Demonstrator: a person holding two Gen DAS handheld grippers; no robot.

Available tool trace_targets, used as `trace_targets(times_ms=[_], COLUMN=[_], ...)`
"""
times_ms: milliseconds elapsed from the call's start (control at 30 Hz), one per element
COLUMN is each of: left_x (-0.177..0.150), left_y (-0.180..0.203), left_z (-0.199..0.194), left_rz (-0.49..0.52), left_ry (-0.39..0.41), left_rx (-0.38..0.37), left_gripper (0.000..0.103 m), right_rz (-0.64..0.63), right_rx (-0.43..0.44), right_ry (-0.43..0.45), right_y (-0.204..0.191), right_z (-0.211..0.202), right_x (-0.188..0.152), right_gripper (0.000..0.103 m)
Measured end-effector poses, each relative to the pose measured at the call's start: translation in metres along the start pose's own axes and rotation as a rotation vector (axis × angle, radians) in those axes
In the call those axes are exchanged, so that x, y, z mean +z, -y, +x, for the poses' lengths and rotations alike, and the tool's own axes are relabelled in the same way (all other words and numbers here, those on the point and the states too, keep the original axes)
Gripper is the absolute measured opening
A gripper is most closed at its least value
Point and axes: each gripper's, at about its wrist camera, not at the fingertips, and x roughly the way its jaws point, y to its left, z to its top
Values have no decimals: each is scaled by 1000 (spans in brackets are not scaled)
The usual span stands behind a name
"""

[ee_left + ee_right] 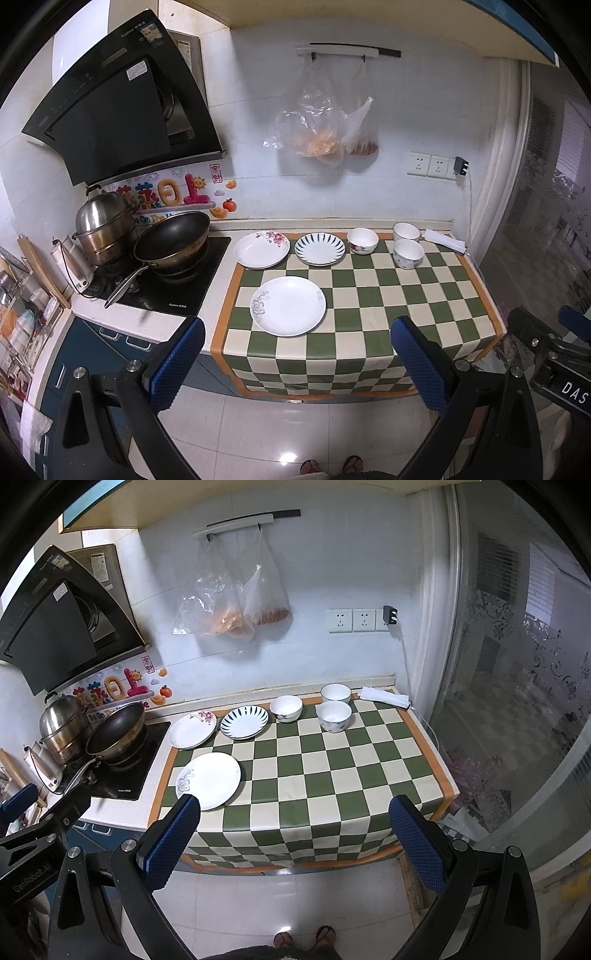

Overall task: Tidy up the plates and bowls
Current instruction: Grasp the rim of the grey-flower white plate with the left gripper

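Checked green-and-cream cloth (369,295) covers the counter and carries all the crockery. Left wrist view: left gripper (297,365), jaws wide, empty, held off the near edge of the counter above the floor. White plate (289,305) lies nearest, beyond and between the fingertips, apart from them. Far row, left to right: floral plate (261,249), striped plate (320,248), red-flower bowl (362,240), then two bowls, far bowl (406,232) and near bowl (408,253), just beside each other. Folded rag (445,240) at far right. Wok (171,240) and steamer pot (101,229) on the hob at left. Right wrist view: right gripper (295,843), jaws wide, empty, likewise short of the counter. White plate (208,781) sits just past the left fingertip, off the jaw line; the near bowl (334,716) and far bowl (335,693) lie ahead, well apart from the jaws. Person's sandalled feet (304,938) at the bottom edge. Judgement: no item grasped yet; sorting not begun. To do the first pick well, bring a jaw down over one rim edge of the white plate, pinch rim only, lift level, and stack plates by size at left, bowls nested at right, keeping clear of the wok handle.
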Motion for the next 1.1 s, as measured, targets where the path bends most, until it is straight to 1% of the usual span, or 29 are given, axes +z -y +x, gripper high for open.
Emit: trace_targets(times_ms=[100, 167, 300, 333, 500, 600, 733, 933, 1000, 1100], left_x=[3, 7, 9, 10, 8, 9, 12, 20, 23, 23], left_y=[-1, -6, -14, -18, -28, -31, -45, -67, -76, -88], left_z=[13, 30, 65, 79, 129, 155, 206, 281, 316, 357], left_rz=[-15, -44, -94, -107, -128, -122, -125, -89, -68, -49], left_ry=[11, 14, 20, 13, -18, -41, -99, -200, -238, -290], left_rx=[28, 51, 132, 166, 244, 269, 257, 183, 159, 122], left_gripper=[103, 103, 103, 103, 103, 103, 103, 103, 103, 103], right_rz=[5, -6, -1, -2, -47, -72, -100, -132, -124, -112], right_rx=[28, 59, 137, 155, 167, 164, 158, 119, 125, 145], right_ry=[16, 25, -46, -56, -100, -123, -170, -266, -308, -381], right_y=[4, 7, 14, 14, 9, -4, -29, -74, -88, -108], right_z=[15, 31, 87, 101, 175, 215, 265, 354, 386, 434], right_x=[0, 1, 5, 6, 15, 19, 24, 24, 22, 15], right_gripper=[103, 103, 103, 103, 103, 103, 103, 103, 103, 103])
